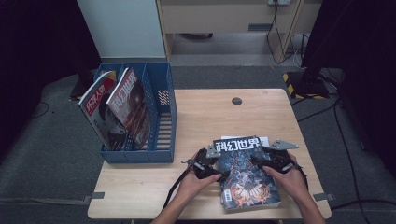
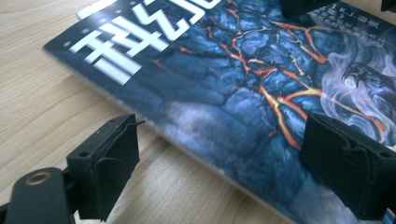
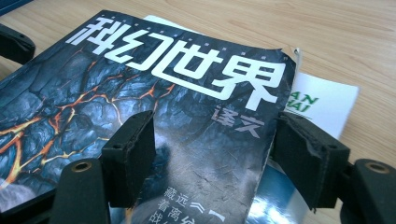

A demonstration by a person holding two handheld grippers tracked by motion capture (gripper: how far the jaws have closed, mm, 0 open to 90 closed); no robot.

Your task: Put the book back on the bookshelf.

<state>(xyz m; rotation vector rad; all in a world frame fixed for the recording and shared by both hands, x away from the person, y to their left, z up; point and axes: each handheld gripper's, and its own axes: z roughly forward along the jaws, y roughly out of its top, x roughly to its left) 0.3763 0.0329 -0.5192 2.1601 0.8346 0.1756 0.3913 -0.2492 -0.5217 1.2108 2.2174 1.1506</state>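
I hold my left gripper (image 2: 219, 158) at the left edge of the dark magazine (image 1: 245, 170), jaws spread wide, one pad over the table (image 1: 205, 112), the other above the cover. My right gripper (image 3: 219, 158) straddles the magazine's right edge, jaws apart, not pressing. The magazine lies flat near me on another white-edged magazine (image 3: 322, 105), well apart from the blue rack (image 1: 163, 116)

dim high view with dark corners; brighter gripper views, foreground fingers (image 2: 107, 168) slightly soft
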